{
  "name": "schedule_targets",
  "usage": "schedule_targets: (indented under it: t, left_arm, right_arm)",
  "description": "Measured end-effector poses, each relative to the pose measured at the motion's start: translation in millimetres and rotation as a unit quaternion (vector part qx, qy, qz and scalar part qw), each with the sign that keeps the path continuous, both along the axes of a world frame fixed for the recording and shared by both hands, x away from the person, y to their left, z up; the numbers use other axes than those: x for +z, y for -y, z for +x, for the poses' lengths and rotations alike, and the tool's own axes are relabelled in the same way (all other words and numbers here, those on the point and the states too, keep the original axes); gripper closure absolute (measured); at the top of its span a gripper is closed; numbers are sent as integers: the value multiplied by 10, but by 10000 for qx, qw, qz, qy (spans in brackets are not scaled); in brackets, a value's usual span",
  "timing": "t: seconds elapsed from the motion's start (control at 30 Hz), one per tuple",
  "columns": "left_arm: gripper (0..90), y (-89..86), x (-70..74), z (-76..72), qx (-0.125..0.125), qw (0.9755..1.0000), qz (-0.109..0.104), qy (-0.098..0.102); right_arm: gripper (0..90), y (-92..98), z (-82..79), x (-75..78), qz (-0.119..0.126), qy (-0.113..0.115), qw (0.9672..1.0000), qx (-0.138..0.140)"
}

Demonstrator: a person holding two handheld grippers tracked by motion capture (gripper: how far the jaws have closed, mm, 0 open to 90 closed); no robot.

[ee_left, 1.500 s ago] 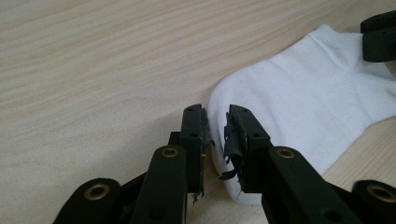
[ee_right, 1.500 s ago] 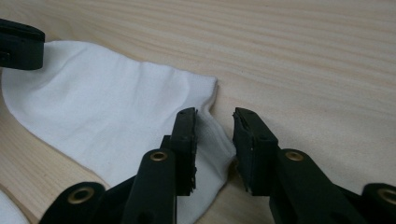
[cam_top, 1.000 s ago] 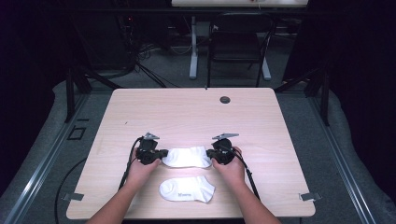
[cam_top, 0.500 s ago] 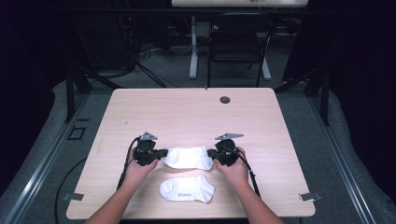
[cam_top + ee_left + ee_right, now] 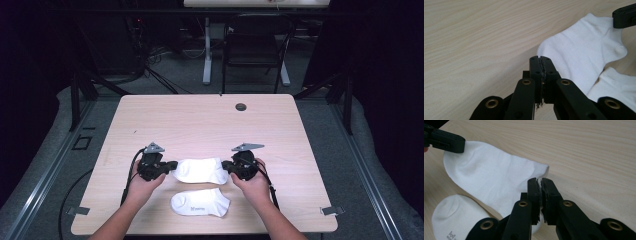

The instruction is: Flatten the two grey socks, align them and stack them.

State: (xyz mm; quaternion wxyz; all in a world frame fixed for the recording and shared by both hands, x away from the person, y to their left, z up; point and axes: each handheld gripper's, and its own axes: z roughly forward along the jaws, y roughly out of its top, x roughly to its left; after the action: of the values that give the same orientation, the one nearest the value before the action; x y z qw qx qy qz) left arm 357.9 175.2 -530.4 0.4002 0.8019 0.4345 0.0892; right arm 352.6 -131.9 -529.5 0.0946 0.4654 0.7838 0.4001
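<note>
A white ankle sock [image 5: 200,170] hangs stretched between my two grippers just above the wooden table [image 5: 200,125]. My left gripper [image 5: 172,166] is shut on its left end; in the left gripper view the closed tips [image 5: 541,60] pinch the sock's [image 5: 579,50] edge. My right gripper [image 5: 226,166] is shut on the other end, with fabric caught between its tips [image 5: 540,182] on the sock [image 5: 491,175]. A second white sock [image 5: 200,202] with a small printed logo lies flat near the front edge, also seen as the sock [image 5: 456,217] below the held one.
A dark round grommet [image 5: 241,106] sits near the table's far edge. A black chair [image 5: 255,45] and a desk leg stand beyond the table. Metal clips [image 5: 77,211] mark the front corners. Bare wood lies across the far half.
Both hands have risen a little, carrying the sock stretched between them. The lower sock has not moved.
</note>
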Motion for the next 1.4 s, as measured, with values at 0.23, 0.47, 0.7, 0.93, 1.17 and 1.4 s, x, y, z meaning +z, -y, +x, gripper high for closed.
schedule_targets:
  t: [0.23, 0.47, 0.7, 0.93, 1.17, 1.4]
  left_arm:
    - [891, -1, 48, -147, -143, 9999, -9, 95]
    - [891, -1, 68, -286, -243, 9996, -10, 107]
    - [891, -20, 56, -419, -301, 9995, -47, 93]
    - [891, -38, 17, -532, -344, 9994, -59, 73]
    - [891, -43, 2, -682, -427, 9991, -43, 32]
    - [891, -85, -10, -766, -459, 9989, -16, 37]
  right_arm:
    - [858, 23, -114, 81, 20, -4, 10000, 65]
    - [858, 15, -263, 121, -38, 115, 9998, 164]
    - [858, 25, -397, 111, -27, 127, 9997, 220]
    - [858, 36, -539, 74, -7, 115, 9994, 330]
    - [858, 48, -663, 29, 17, 41, 9993, 373]
    - [857, 56, -774, -8, 57, -12, 9992, 387]
